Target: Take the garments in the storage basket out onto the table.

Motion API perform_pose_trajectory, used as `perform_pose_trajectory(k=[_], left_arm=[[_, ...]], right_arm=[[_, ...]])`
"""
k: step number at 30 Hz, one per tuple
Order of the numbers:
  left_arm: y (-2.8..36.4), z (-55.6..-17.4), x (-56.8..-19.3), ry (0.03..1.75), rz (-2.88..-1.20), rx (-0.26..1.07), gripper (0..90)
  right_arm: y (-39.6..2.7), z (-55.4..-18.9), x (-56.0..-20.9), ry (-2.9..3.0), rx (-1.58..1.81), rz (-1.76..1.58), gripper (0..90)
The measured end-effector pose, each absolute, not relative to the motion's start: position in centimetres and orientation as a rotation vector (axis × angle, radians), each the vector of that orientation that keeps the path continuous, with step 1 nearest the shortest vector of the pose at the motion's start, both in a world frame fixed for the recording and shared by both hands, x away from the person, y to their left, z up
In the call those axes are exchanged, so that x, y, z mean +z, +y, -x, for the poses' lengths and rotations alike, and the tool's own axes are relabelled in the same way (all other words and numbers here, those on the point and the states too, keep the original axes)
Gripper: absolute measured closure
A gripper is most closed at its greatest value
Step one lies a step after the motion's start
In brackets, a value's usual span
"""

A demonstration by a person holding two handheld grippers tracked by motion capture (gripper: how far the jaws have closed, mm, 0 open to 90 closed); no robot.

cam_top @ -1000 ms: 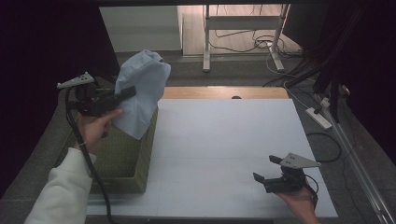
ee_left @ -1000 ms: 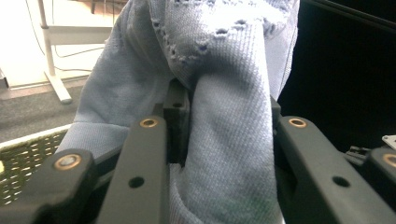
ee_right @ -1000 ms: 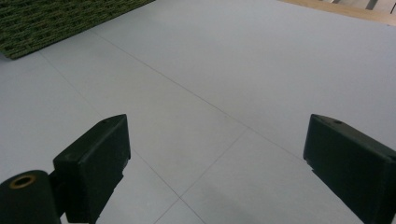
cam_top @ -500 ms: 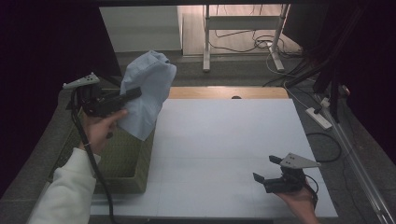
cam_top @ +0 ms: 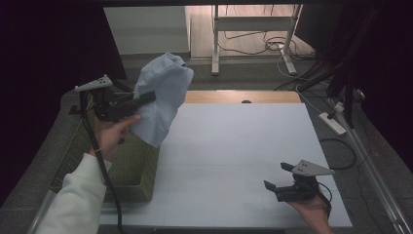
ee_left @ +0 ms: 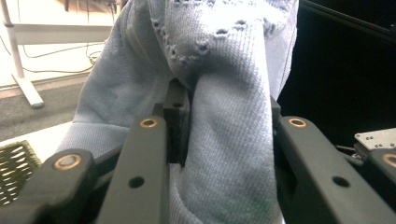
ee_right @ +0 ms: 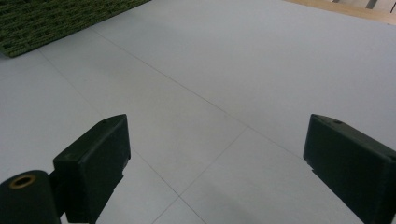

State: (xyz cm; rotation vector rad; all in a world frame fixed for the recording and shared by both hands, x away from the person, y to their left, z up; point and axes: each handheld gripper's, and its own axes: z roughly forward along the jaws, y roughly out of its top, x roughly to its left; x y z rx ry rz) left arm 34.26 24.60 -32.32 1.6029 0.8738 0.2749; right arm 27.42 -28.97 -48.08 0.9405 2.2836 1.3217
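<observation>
Left gripper view: unlabelled pale-blue knit garment (ee_left: 224,93)

Basket (cam_top: 130,168) at table (cam_top: 234,156) left edge; cloth (cam_top: 163,97) hanging above basket; right gripper (cam_top: 282,178) near table's front right.

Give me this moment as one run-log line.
left gripper: shut on light blue knit garment, held above green woven basket | right gripper: open, empty, low over white table

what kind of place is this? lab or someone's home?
Most likely a lab or recording workspace, not a home: a bare white table, loose cables across the floor behind it, a metal desk frame, and dark curtains at the sides.
</observation>
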Motion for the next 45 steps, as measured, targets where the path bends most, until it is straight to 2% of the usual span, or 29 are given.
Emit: perform_pose_trajectory(k=[45], left_arm=[[19.6,-34.4,-32.6,0.783,-1.634,0.182,67.7]], right_arm=[[-28.9,-27.4,-48.1,2.288,1.315,-0.943,7.6]])
